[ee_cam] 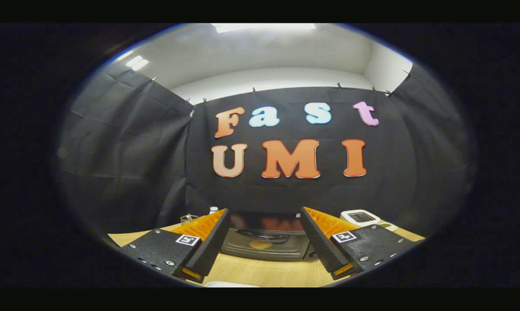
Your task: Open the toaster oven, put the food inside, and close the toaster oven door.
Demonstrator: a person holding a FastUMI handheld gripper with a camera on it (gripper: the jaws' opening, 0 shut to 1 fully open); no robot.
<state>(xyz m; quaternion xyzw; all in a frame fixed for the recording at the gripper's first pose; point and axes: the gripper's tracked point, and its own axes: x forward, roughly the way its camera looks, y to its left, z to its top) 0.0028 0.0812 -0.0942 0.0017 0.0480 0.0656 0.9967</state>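
Pale wood table (264,272) runs under my fingers, and the toaster oven (264,242) sits just ahead, seen through the gap between them. My gripper (264,252) is spread wide, released, holding nothing, hanging above the near table. The oven door looks shut: dark glass faces me, a handle bar across it, and a round orange patch (261,244) shows in the lower glass. Can't tell if that is food behind the glass or a reflection. So this fits two stages: door shut with food elsewhere, or door shut again with the food inside. No loose food that I can make out on the table.

A white device (360,217) sits far right of the oven; small clutter (190,218) far left, too small to name. A white edge (229,284) lies nearest me on the table, unclear what.

If the door is to be worked, I judge the handle bar needs a level, centred approach, fingers straddling it squarely, since a glass door pulled off-centre could slide the oven on smooth wood.
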